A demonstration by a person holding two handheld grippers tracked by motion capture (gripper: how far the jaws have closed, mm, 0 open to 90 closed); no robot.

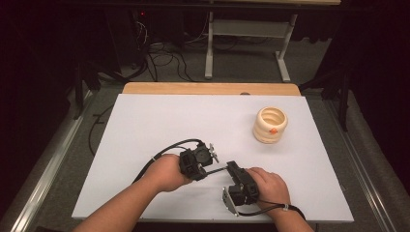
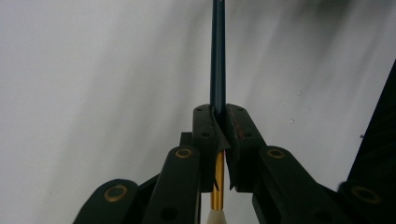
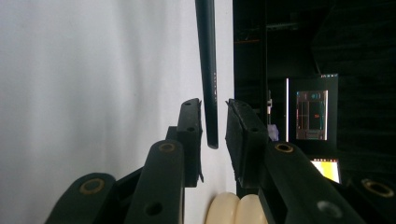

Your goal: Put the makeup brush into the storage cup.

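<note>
— Dark and slim, the brush [image 2: 218,56] is clenched near its gold ferrule by the left gripper [image 1: 212,155], above the white table [image 1: 145,125].
— And the right gripper [image 3: 214,126]?
— Its jaws flank the handle's free end, not pressing yet; the handover looks half done.
— Where might it go?
— Perhaps the ribbed, cream holder [image 1: 270,124], standing well apart.
</note>
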